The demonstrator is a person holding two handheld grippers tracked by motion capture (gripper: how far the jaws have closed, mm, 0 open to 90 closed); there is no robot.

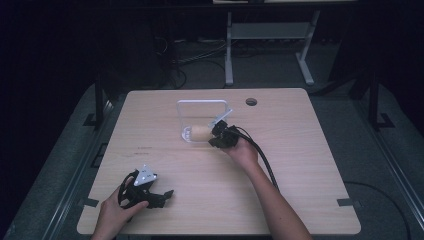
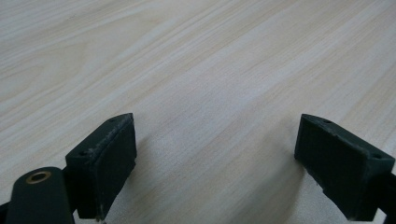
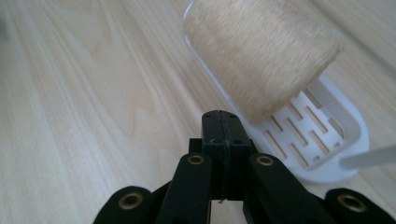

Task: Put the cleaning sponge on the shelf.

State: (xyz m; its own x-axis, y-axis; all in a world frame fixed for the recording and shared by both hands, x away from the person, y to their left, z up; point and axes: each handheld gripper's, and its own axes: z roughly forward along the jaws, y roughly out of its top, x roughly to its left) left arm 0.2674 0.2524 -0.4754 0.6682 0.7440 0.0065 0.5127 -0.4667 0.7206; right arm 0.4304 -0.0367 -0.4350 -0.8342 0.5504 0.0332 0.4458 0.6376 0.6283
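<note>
Your right gripper (image 3: 223, 122), jaws pressed together, sits beside the twine spool (image 3: 261, 51) in the white slotted basket (image 3: 348, 135) (apparently touching it); a nudge could roll it. Left gripper (image 2: 215, 154) rests spread, empty.

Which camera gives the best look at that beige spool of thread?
The right gripper view: the spool of thread looms large, its wound fibres plain, lying over the white slotted basket. The high view shows it small inside the basket. The left gripper view shows bare table.
</note>
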